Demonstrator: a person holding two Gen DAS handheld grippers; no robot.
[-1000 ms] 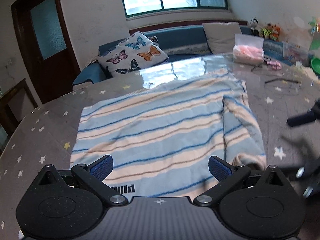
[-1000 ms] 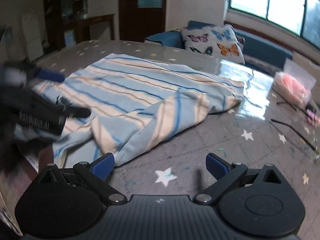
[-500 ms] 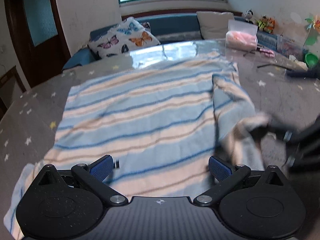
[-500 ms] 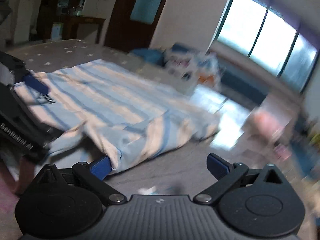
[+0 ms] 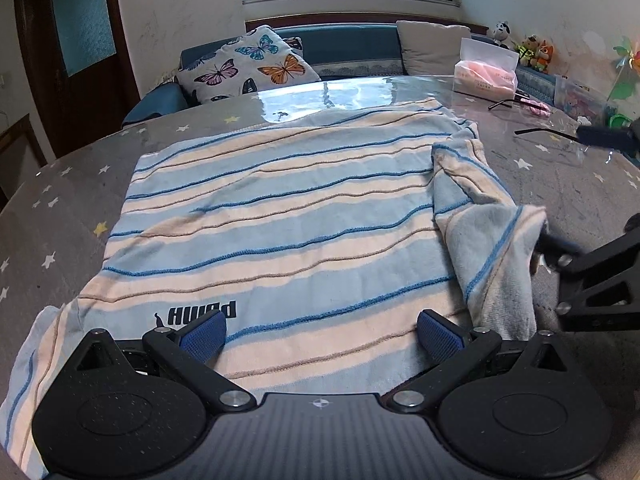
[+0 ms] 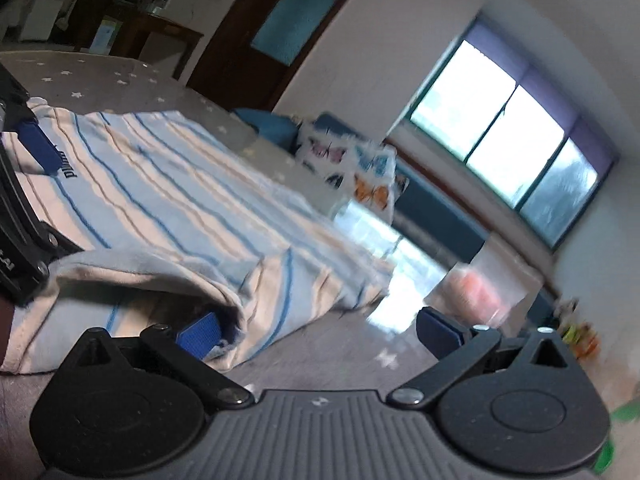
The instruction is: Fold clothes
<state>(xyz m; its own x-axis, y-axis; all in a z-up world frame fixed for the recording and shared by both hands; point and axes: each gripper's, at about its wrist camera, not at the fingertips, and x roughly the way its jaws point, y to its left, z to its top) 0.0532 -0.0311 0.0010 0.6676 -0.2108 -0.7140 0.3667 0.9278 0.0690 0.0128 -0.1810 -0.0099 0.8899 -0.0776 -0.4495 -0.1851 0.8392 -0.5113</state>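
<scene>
Lying flat on star-print table [image 5: 60, 208], striped sweater [image 5: 280, 220] runs lengthwise toward window, logo end nearest; left gripper [image 5: 320, 330] and right gripper [image 6: 318, 330] both spread wide, gripping nothing.

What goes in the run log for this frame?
striped sweater flat on table | left claw open above hem | right claw open at folded sleeve
</scene>
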